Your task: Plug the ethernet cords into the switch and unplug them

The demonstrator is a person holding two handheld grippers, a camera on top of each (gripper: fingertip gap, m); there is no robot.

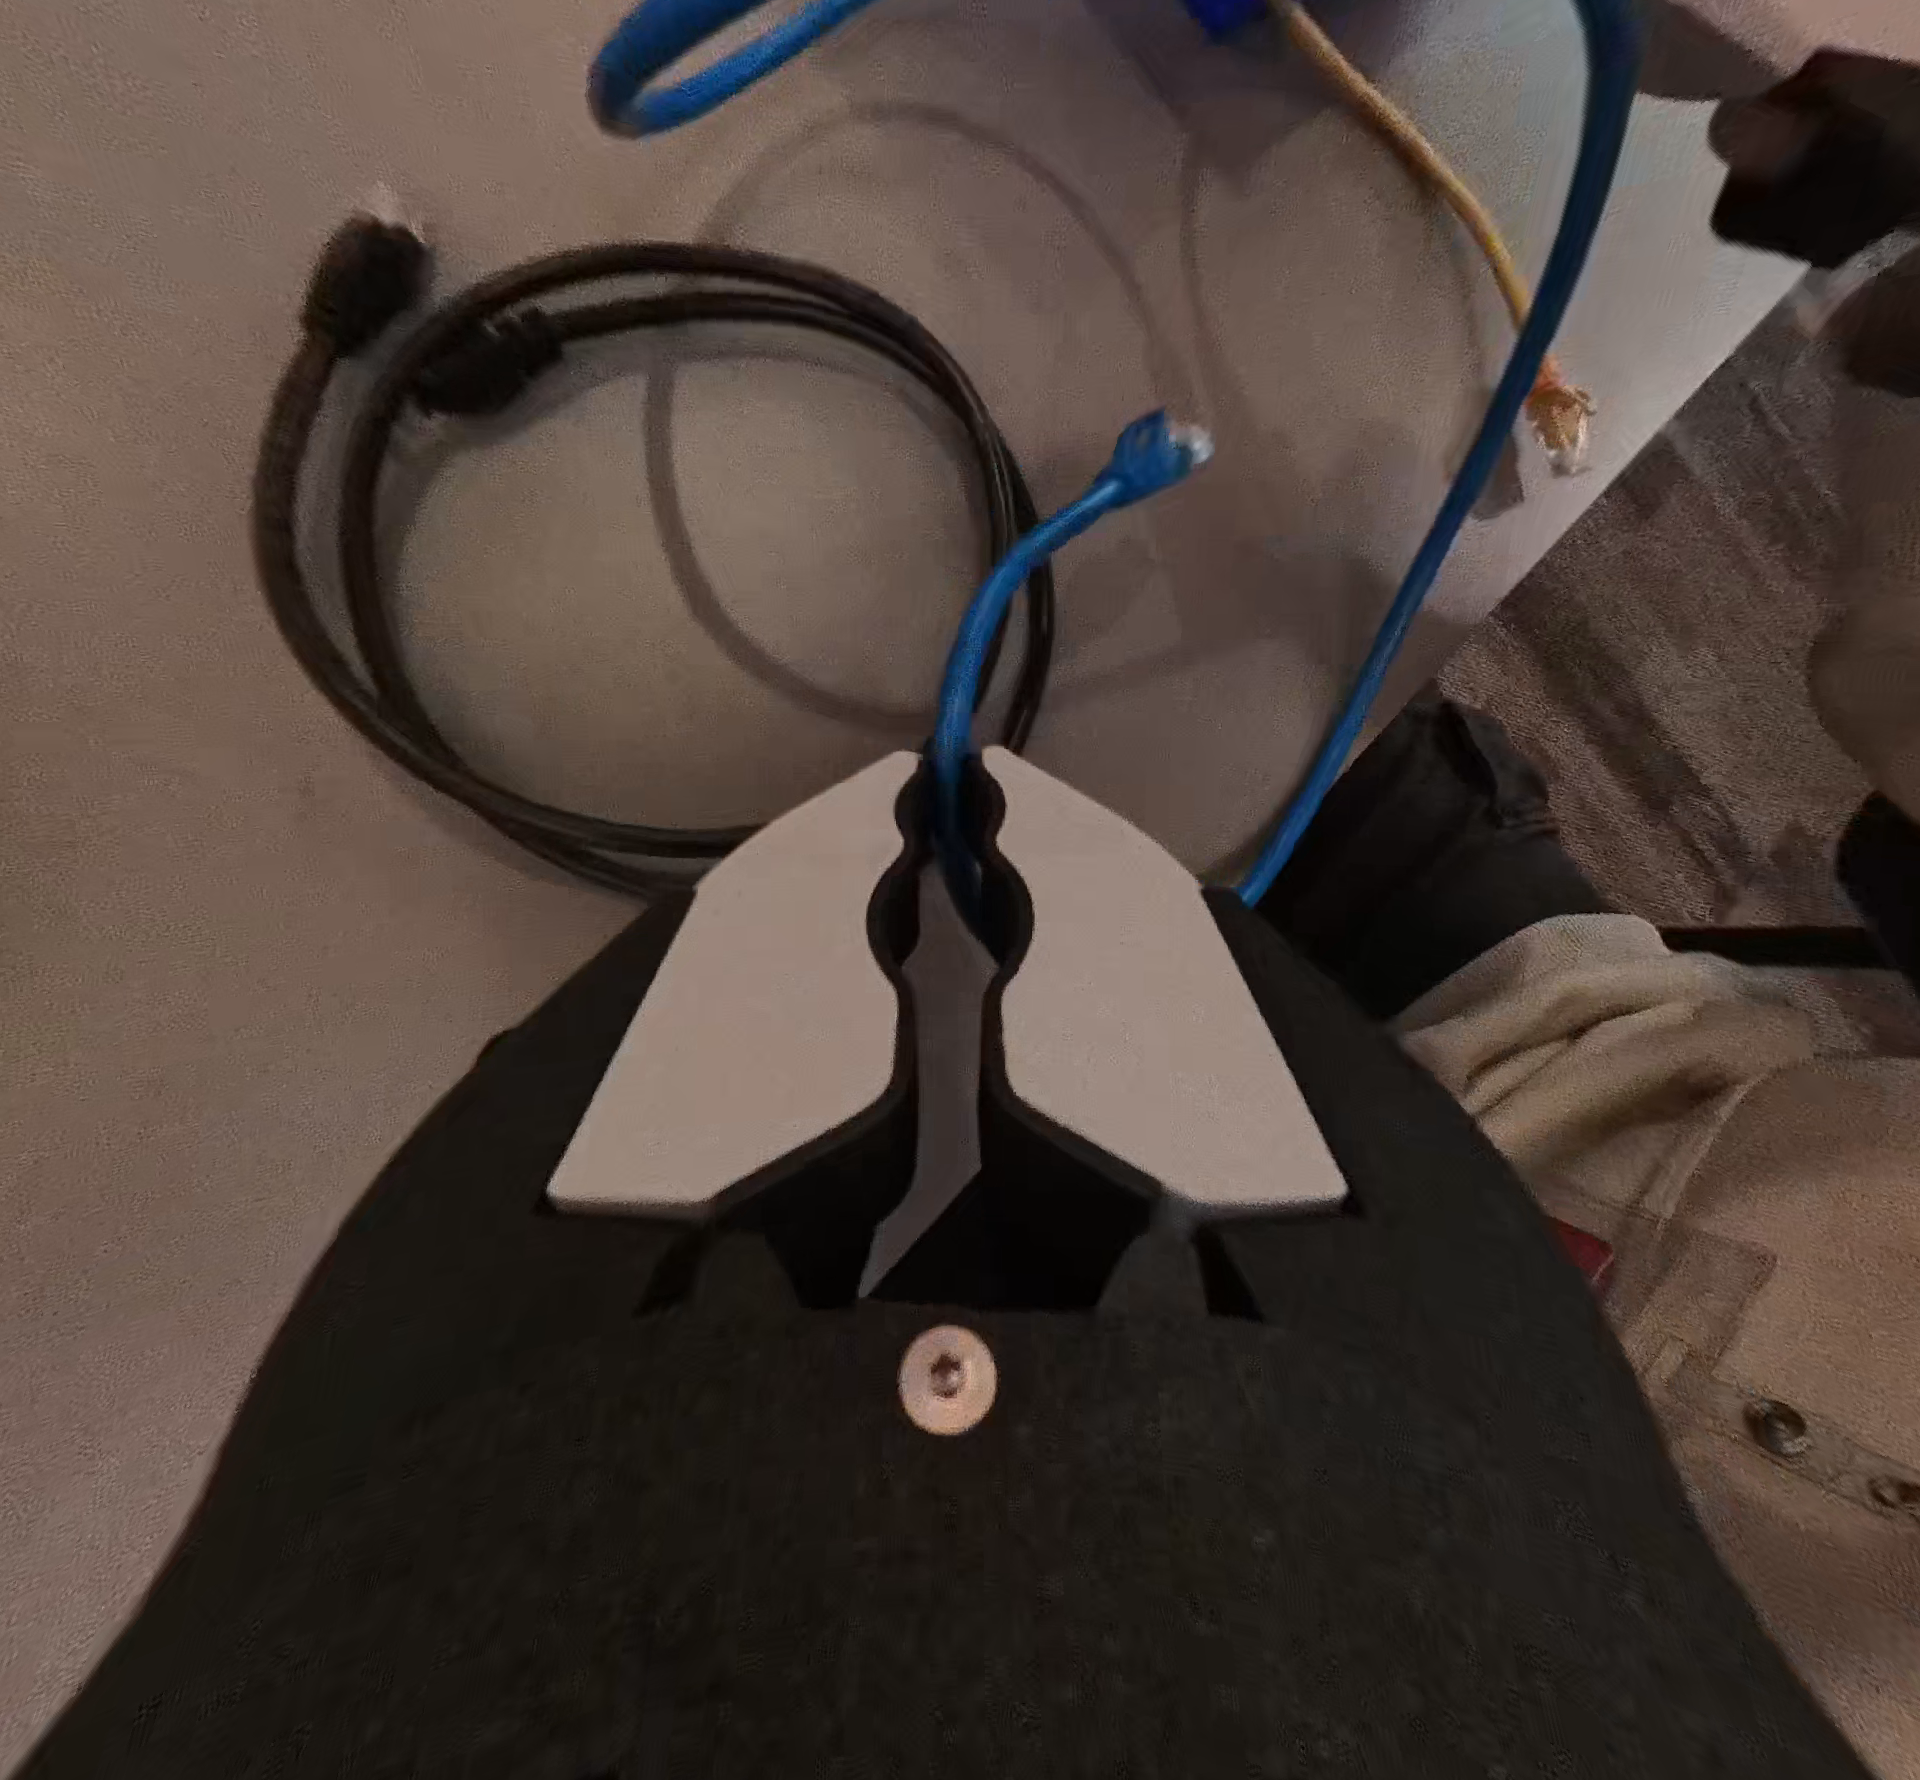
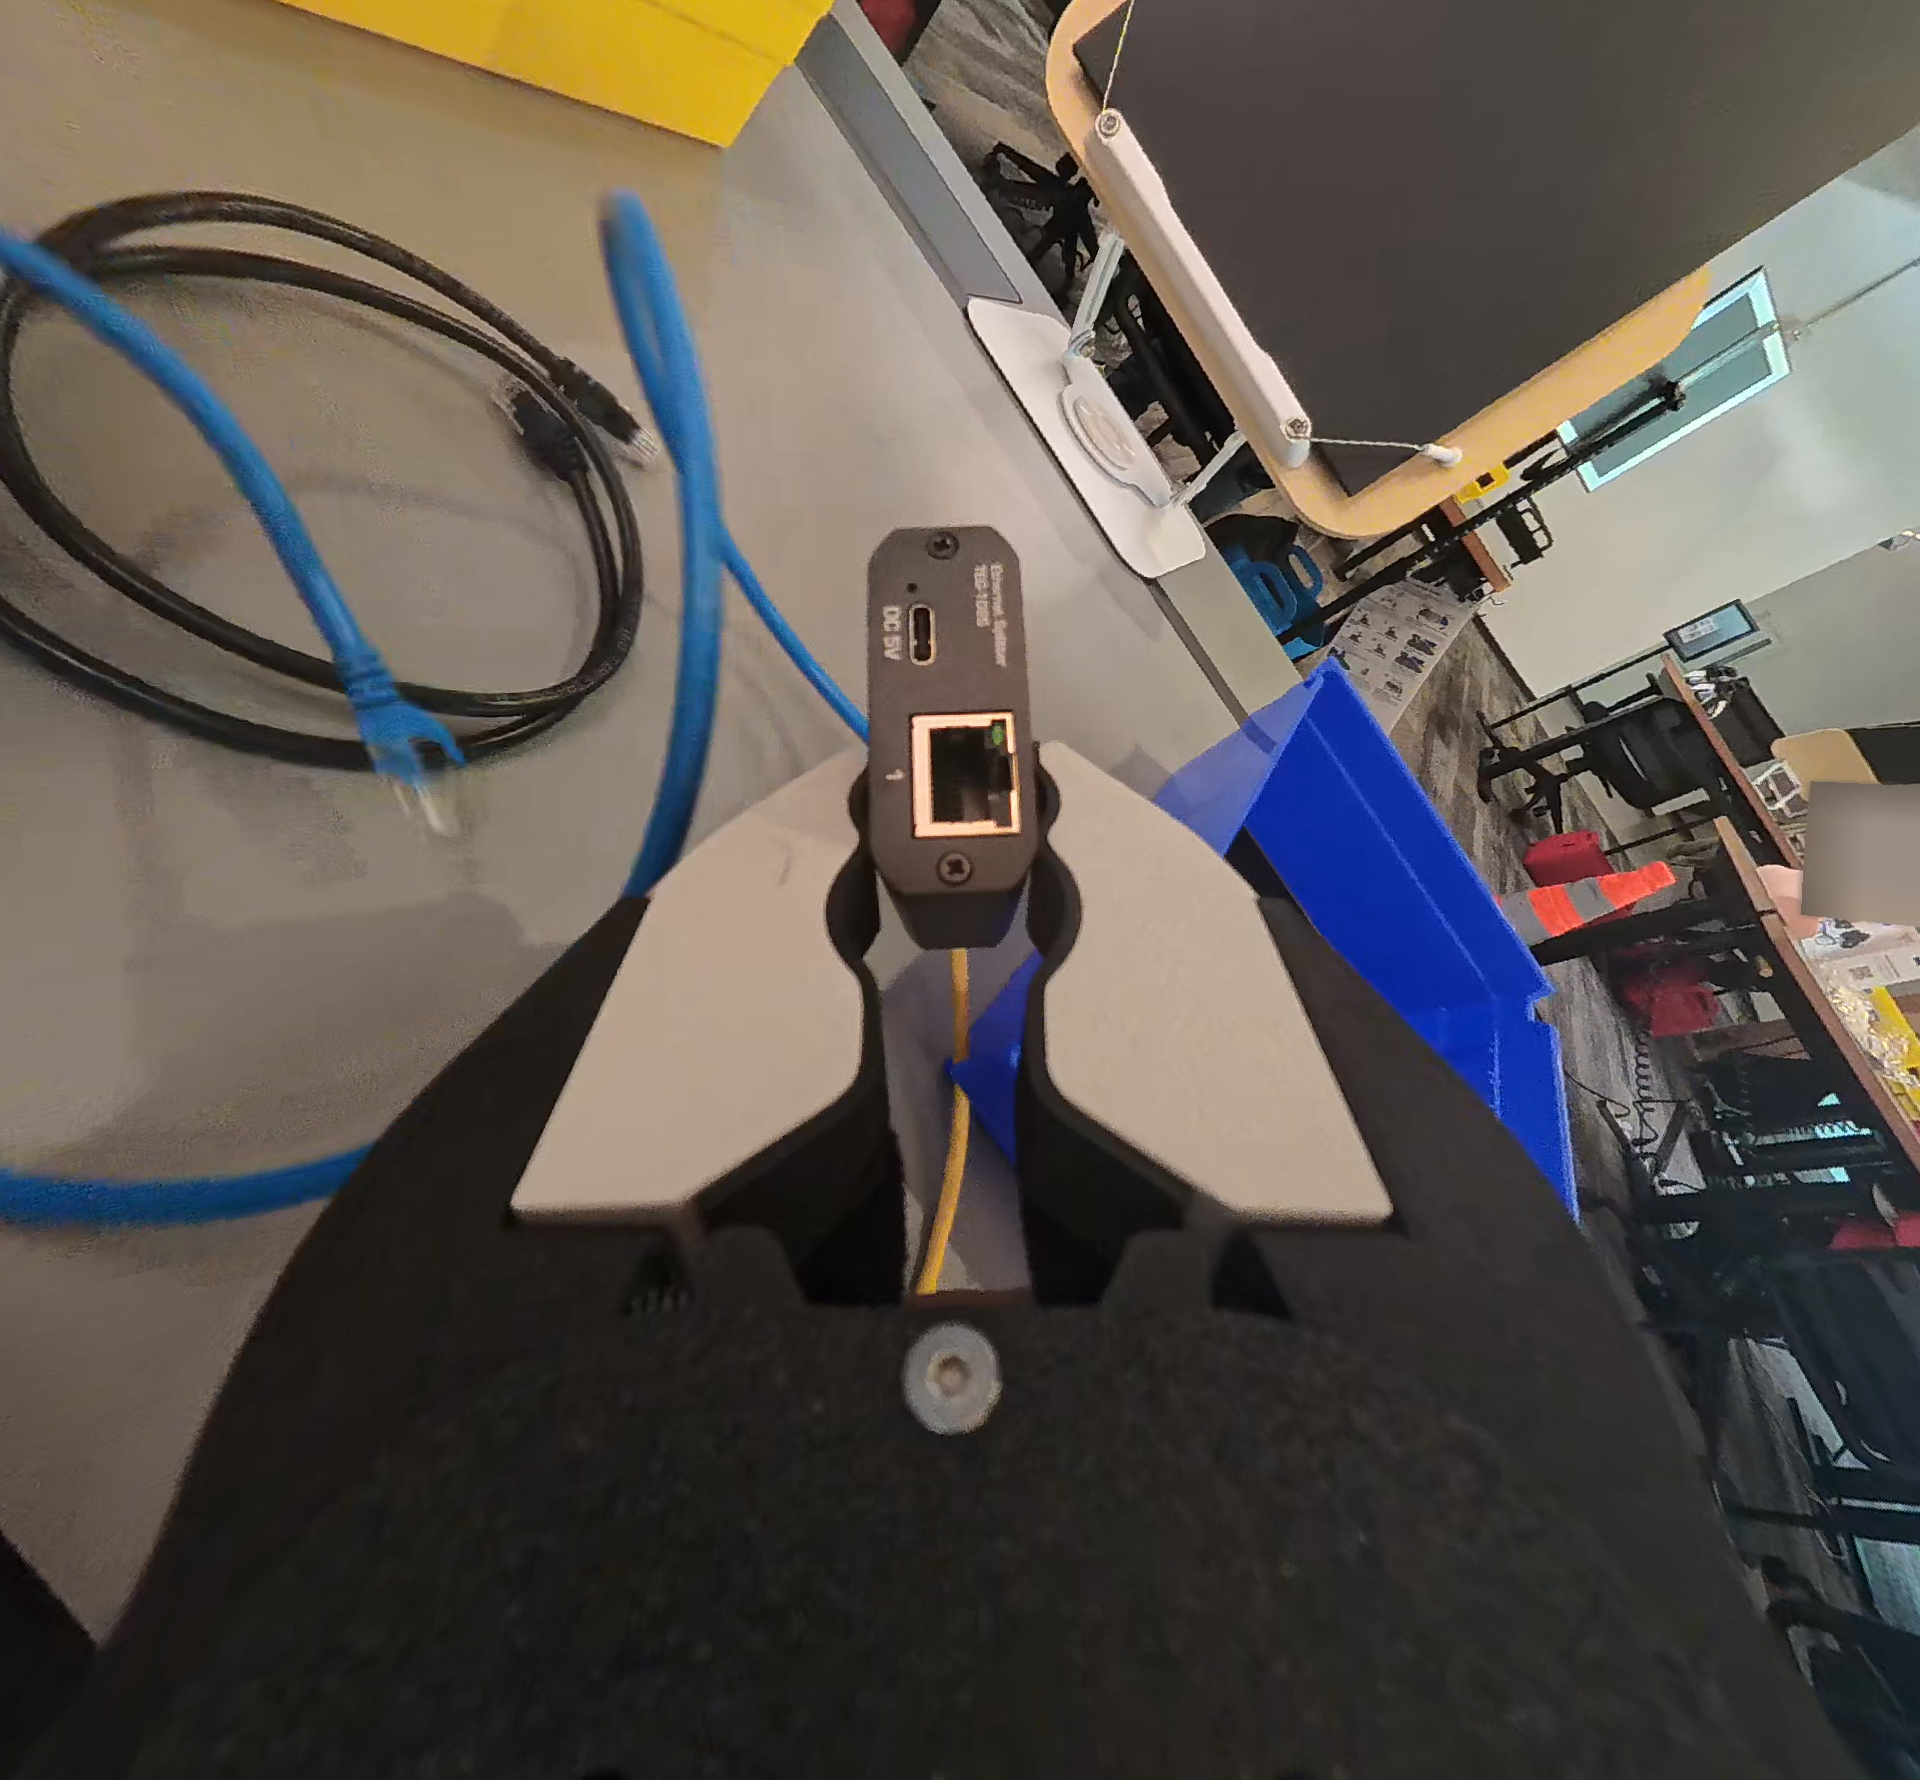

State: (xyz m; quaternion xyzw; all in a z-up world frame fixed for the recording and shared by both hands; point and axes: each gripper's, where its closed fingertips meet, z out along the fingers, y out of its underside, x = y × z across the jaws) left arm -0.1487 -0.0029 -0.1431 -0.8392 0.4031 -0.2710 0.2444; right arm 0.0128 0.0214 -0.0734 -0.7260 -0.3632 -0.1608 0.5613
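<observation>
Two claws: both loaded
Left claw: clamped on blue cord, plug free
Right claw: gripping black switch, port empty

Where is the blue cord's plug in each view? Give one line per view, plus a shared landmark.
Left wrist view: the blue plug sits just above centre, at the end of the blue cord pinched in the left claw.
Right wrist view: the same plug hangs at left of centre, over the table.
Shared landmark: the coiled black cord, left of the plug in the left wrist view and behind it in the right.
</observation>
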